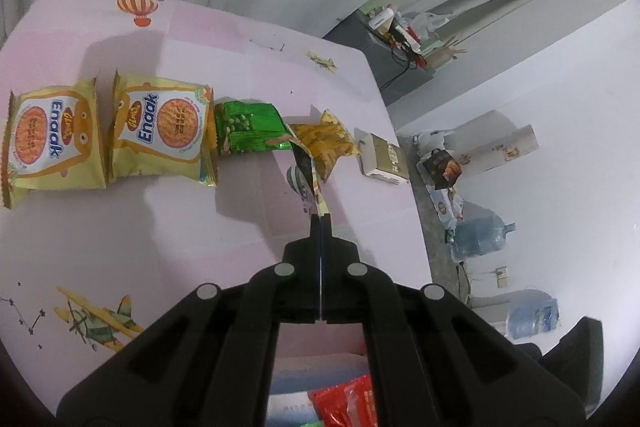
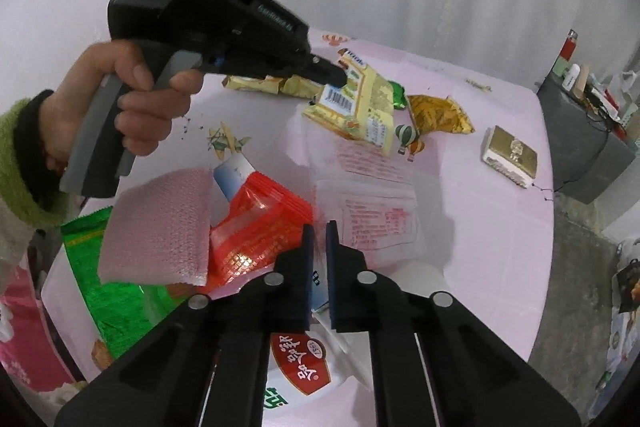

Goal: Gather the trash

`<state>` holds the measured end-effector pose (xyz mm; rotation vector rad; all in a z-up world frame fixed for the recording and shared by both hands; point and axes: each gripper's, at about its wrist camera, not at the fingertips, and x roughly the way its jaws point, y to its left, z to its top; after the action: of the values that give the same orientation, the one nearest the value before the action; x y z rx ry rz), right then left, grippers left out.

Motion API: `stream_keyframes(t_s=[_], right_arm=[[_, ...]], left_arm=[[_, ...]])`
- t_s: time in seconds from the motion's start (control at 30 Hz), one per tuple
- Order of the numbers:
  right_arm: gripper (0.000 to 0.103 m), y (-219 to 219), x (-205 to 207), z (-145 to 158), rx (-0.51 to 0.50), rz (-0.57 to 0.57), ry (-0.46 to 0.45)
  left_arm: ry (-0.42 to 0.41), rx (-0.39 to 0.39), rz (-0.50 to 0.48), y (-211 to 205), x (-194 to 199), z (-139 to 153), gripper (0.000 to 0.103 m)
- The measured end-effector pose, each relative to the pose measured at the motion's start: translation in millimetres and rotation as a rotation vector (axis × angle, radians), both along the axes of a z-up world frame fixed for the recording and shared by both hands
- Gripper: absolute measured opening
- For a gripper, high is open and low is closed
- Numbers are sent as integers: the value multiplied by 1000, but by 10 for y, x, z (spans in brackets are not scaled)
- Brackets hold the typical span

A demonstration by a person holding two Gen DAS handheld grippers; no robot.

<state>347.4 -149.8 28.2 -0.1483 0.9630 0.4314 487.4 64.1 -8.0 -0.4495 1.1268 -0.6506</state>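
— Progress on the trash, would you say?

— Mid-pickup. The left gripper [image 1: 321,217] has its fingers pinched tight on the edge of a yellow barcode wrapper [image 2: 360,103], which hangs from them above the pink worktop [image 1: 208,223]. The right gripper [image 2: 319,227] has its fingers all but together (I can make out nothing between them), poised over a clear printed bag [image 2: 376,203].

— Next move?

— My guess: carry the wrapper to the heap at the near edge, where a red packet [image 2: 256,223], a pink bubble-wrap sheet [image 2: 160,227] and a green bag [image 2: 108,267] lie, then let go.

— What's left?

— Two Enaak biscuit packets [image 1: 164,135] side by side, a green foil wrapper [image 1: 248,127] touching the nearer one, and an orange-gold wrapper [image 1: 324,143] just beyond it.

— Anything in the way?

— A gold box [image 1: 386,157] sits near the worktop's far corner (trash or not, I cannot tell). The dangling wrapper could drag across the green foil as it passes.
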Motion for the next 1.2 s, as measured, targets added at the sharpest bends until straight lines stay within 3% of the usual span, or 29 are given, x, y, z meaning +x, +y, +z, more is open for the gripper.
stream_keyframes(t_s=[0.67,0.87,0.93,1.03,1.2], right_arm=[[3,-232,-439,617,82,-77,-140],[3,-280,-516,680,125,-62,-117],[11,-275,-456,619,126,-61,-93],[38,-219,-344,481,114,-49,-65],[40,-93,-110,228,64,-37,-6]], left_arm=[[-200,3,21,202,-652,821,0],[-257,55,13,208,-818,994,0],[-251,68,17,215,-829,984,0],[-233,72,22,228,-808,912,0],[-192,60,35,297,-709,724,0]])
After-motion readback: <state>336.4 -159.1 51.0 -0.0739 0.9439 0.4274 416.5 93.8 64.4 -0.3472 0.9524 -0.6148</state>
